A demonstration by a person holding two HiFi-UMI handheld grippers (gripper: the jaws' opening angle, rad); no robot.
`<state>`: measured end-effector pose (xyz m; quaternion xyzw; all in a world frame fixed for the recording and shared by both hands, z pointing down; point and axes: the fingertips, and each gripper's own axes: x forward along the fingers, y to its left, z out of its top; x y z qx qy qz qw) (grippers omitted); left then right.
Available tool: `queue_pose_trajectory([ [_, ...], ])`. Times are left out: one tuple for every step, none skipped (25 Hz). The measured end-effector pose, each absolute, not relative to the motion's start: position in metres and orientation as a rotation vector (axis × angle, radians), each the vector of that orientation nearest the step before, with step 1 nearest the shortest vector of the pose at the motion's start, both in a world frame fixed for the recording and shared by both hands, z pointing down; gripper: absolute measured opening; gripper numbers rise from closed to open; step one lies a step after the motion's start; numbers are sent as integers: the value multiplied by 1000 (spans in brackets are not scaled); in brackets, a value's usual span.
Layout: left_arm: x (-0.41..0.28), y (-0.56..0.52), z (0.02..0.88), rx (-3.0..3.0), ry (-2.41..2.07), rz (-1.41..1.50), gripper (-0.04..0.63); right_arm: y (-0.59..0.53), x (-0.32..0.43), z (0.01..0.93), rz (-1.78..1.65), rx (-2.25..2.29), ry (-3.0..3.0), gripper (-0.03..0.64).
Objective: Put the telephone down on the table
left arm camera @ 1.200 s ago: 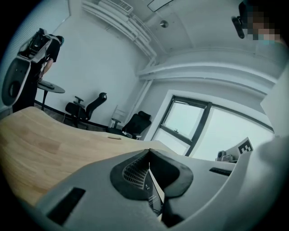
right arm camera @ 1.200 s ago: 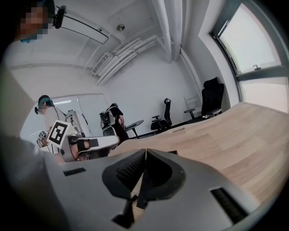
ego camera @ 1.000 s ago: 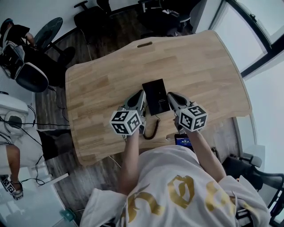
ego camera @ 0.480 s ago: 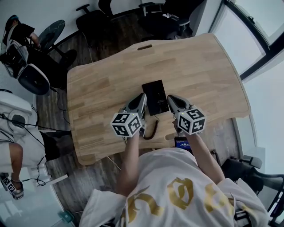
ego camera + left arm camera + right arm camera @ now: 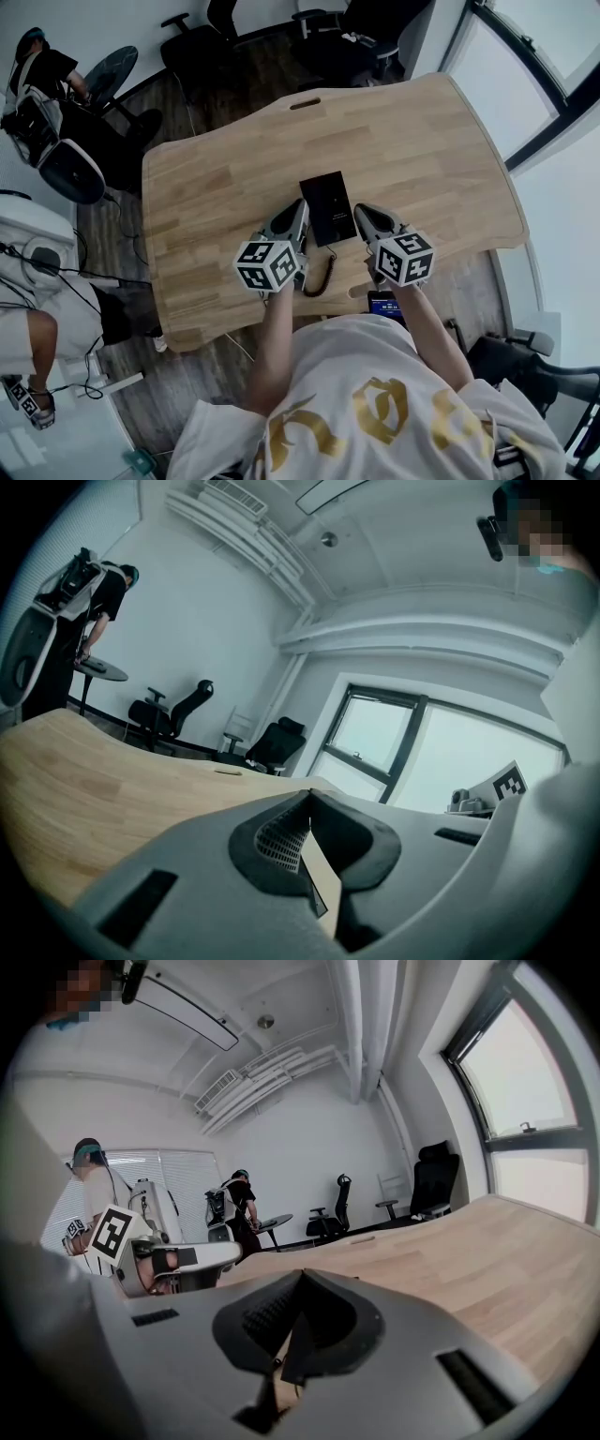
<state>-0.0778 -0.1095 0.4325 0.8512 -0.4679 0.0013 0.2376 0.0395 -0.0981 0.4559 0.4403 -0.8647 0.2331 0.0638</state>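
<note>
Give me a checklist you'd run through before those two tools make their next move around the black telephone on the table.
1. Telephone lying flat on the table: ok.
2. Left tool shut with nothing between its jaws: ok.
3. Right tool shut and empty: ok.
4. Tool tips clear of the telephone's sides: cannot tell; both sit close beside it.
5. Coiled cord free of the left tool: cannot tell; it curls right next to it.
</note>
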Motion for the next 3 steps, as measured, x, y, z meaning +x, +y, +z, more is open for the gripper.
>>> queue_pose_trajectory([
  [-78, -110, 432, 2334, -1283, 4, 9, -98, 39, 455, 703, 1331, -2611, 12],
  [-78, -110, 431, 2335, -1283, 4, 9, -98, 39, 454, 702, 1332, -2611, 12],
  [-78, -110, 431, 2336, -1284, 6, 9, -98, 39, 454, 702, 1333, -2611, 12],
])
